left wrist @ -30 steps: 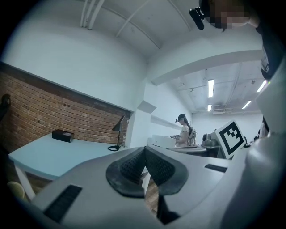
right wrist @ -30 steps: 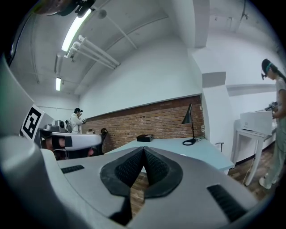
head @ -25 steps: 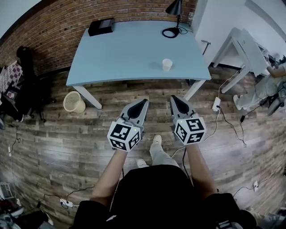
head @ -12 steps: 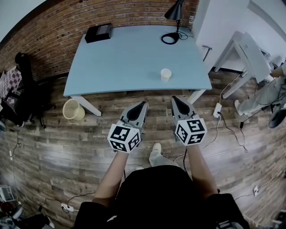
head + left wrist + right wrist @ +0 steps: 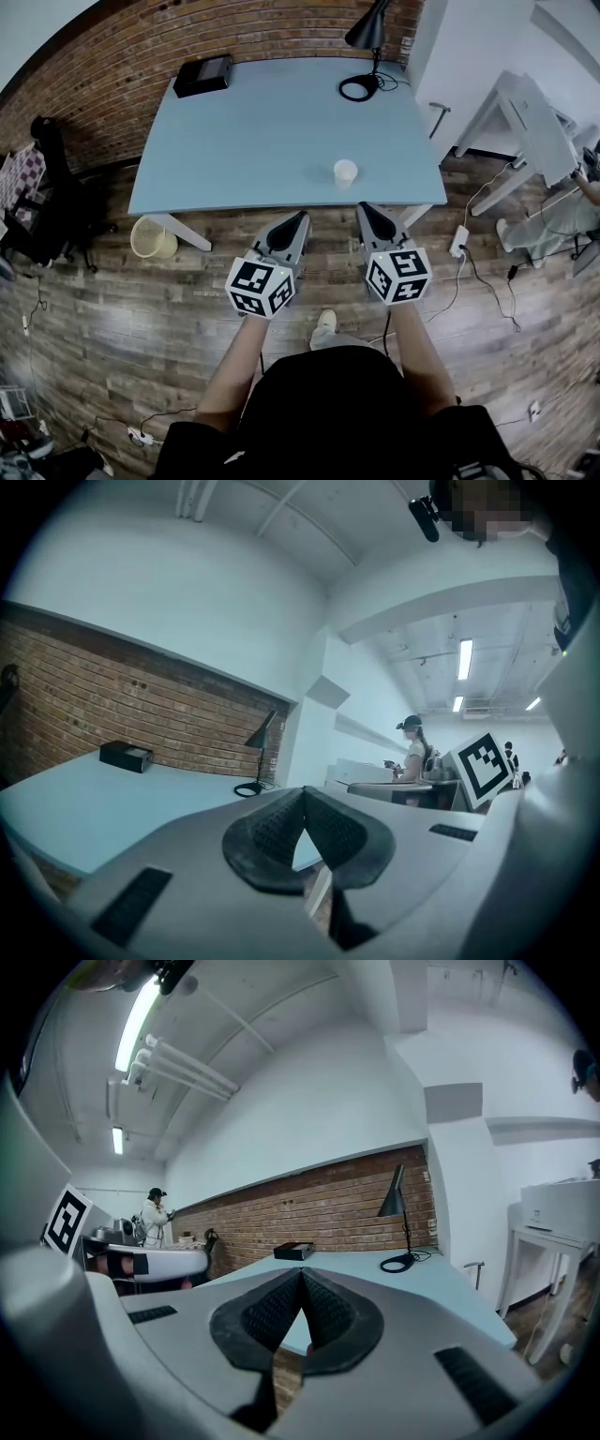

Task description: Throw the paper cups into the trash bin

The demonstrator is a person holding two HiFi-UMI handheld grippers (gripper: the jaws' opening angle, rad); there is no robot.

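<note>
Left tool point(image 5: 300, 217) and right tool point(image 5: 365, 208) are both pressed together, empty. Trash bin point(image 5: 153, 237) stands on the floor at 9 o'clock. Paper cup point(image 5: 345, 172) stands upright near the edge of the surface point(image 5: 234, 141), 12 o'clock of the right tool. Step appears to be the approach. Next move likely calls for spreading the right tool around the cup.

In the head view the table point(image 5: 253, 141) sits lower than a second ago. Its near edge now meets the tips of the left gripper point(image 5: 301, 216) and right gripper point(image 5: 364, 207), where a strip of floor point(image 5: 141, 309) lay before. The paper cup point(image 5: 345, 172) comes down with it, nearer the right gripper. The trash bin point(image 5: 153, 238) drifts down as well. The person's shoe point(image 5: 324, 324) steps lower, and the other person point(image 5: 586, 202) at the right edge slides further out.
</note>
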